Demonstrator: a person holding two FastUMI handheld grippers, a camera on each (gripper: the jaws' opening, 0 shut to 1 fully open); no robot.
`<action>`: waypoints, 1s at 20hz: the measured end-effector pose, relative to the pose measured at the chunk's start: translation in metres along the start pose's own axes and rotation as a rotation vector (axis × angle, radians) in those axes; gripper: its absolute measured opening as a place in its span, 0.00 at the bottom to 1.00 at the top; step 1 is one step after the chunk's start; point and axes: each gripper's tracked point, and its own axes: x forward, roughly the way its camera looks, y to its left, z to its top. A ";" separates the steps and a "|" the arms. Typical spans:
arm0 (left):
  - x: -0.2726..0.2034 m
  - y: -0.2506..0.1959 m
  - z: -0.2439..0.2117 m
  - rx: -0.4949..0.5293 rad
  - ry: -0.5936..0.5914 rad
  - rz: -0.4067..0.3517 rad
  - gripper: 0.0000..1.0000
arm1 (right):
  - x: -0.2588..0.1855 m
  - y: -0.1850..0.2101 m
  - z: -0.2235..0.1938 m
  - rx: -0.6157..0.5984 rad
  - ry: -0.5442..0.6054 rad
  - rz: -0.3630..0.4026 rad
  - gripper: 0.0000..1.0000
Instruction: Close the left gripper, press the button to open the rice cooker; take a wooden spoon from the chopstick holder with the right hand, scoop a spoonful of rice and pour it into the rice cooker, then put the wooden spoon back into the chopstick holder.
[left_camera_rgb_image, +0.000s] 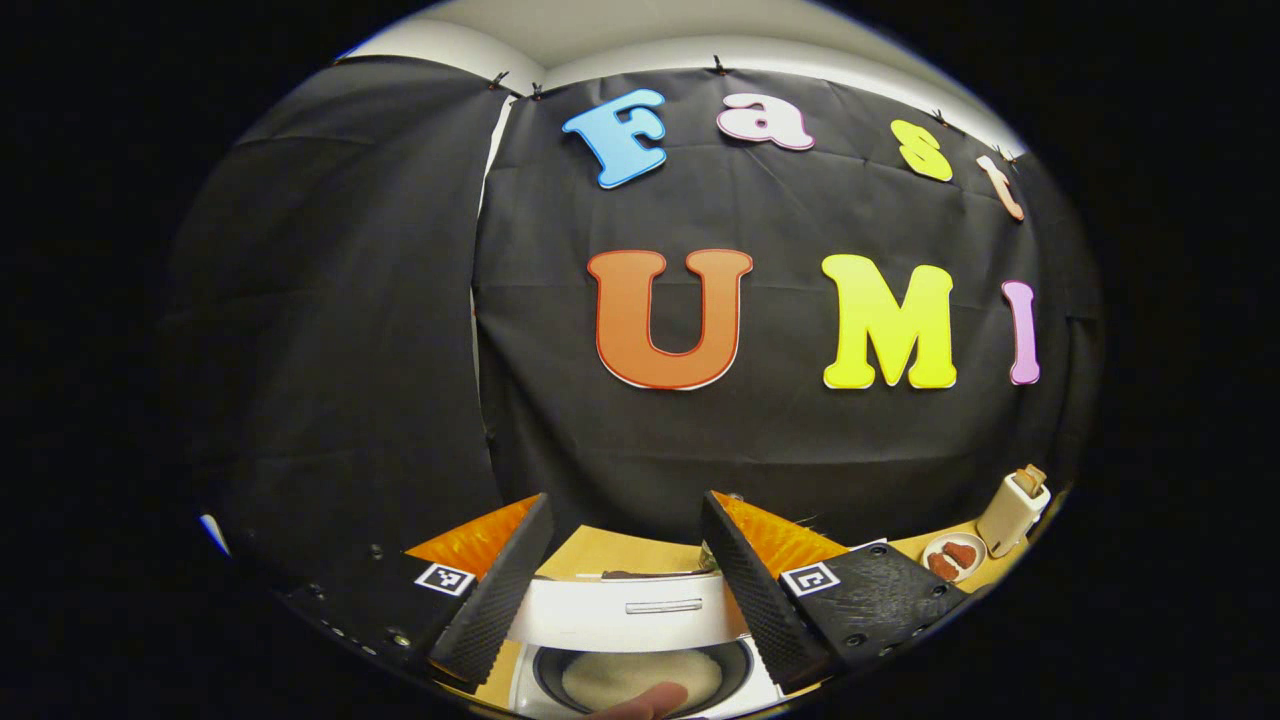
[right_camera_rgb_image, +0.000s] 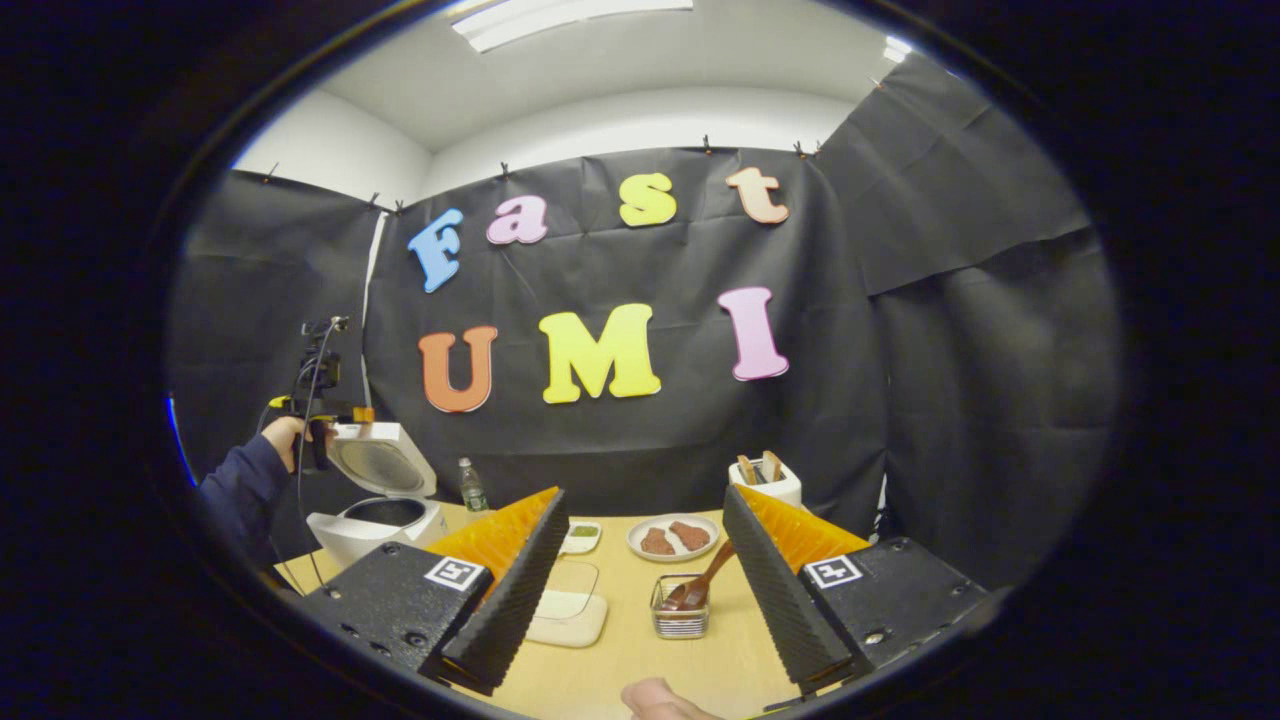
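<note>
We see left tongs (left_camera_rgb_image: 625, 580) spread wide, empty, above white rice cooker (left_camera_rgb_image: 630, 610), lid up, pot showing. Right tongs (right_camera_rgb_image: 645, 590) also wide, empty, over light wooden bench (right_camera_rgb_image: 640, 650). Between their fingers we see brown wooden spoon (right_camera_rgb_image: 705, 585) leaning in small clear chopstick holder (right_camera_rgb_image: 680, 612); beyond it, round white plate (right_camera_rgb_image: 672, 538).

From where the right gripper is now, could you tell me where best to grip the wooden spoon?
Probably the bare handle of the wooden spoon, which leans up and right out of the holder. Come from above with open jaws either side; its bowl sits down inside.
</note>
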 end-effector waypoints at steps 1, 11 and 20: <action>-0.007 -0.001 -0.008 -0.008 0.018 -0.007 0.96 | -0.007 -0.002 0.002 0.007 -0.005 0.001 1.00; -0.064 -0.027 -0.060 0.044 0.111 -0.030 0.95 | -0.055 -0.021 -0.020 0.085 -0.015 0.021 0.99; -0.068 -0.032 -0.087 0.042 0.180 -0.007 0.96 | -0.087 -0.033 -0.032 0.090 -0.070 0.028 0.98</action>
